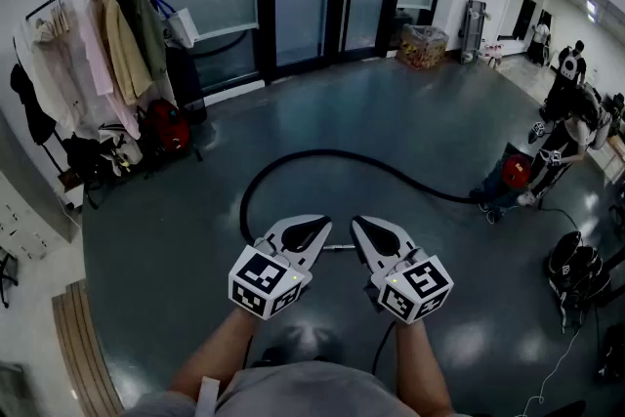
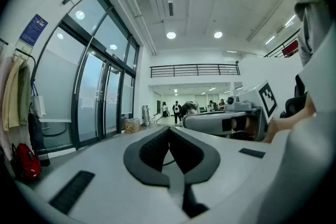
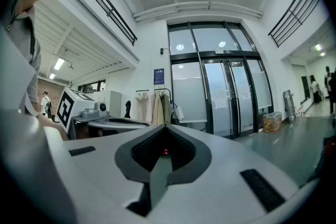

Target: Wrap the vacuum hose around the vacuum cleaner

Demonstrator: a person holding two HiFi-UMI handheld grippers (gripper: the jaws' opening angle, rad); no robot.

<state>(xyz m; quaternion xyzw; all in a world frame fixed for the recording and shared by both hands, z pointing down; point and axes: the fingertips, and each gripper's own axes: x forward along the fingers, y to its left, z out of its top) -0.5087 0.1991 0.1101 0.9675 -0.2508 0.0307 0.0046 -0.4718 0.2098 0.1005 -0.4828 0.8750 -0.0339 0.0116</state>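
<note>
The left gripper (image 1: 322,228) and the right gripper (image 1: 361,228) sit side by side at the lower centre of the head view, each with its 2 jaws clenched together on nothing. The black vacuum hose (image 1: 322,153) lies on the grey floor (image 1: 391,103) above them in the frame, untouched. It arcs from centre left to the right edge, toward a red rounded body (image 1: 516,171) beside a person (image 1: 564,144).

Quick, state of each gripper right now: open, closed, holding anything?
Left gripper: closed, holding nothing.
Right gripper: closed, holding nothing.
</note>
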